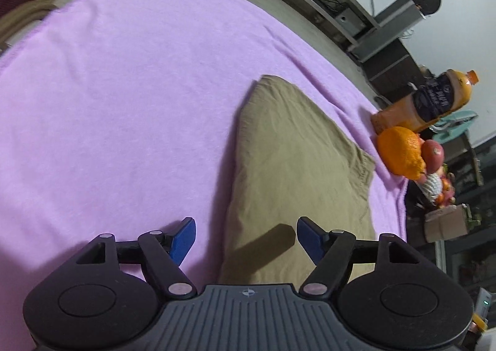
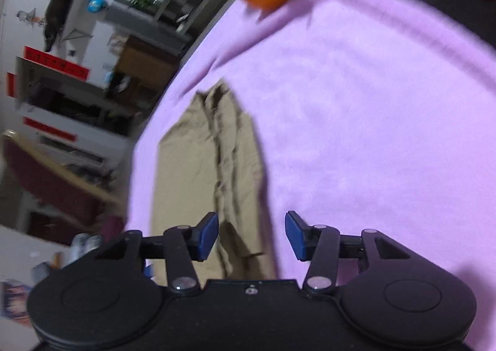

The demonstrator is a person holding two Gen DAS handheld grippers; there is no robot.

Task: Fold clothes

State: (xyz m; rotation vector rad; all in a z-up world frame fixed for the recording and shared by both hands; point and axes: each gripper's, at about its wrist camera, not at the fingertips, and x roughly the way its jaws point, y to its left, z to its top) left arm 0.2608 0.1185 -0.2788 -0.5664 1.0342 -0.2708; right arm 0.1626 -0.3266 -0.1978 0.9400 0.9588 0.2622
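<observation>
Both your left gripper [image 1: 246, 237] and right gripper [image 2: 251, 234] hang wide open and empty over the khaki garment [image 1: 297, 165], already narrow and layered, either mid-fold or finished.

Lilac cloth [image 1: 124, 87] covers the surface. At its far right corner: orange [image 1: 400, 152], red apple [image 1: 433, 152] touching it, juice bottle [image 1: 434, 101] lying tilted just behind. Metal shelving [image 1: 325, 0] past the far edge. Maroon chair [image 2: 46, 177] off the surface, blurred in right wrist view.
</observation>
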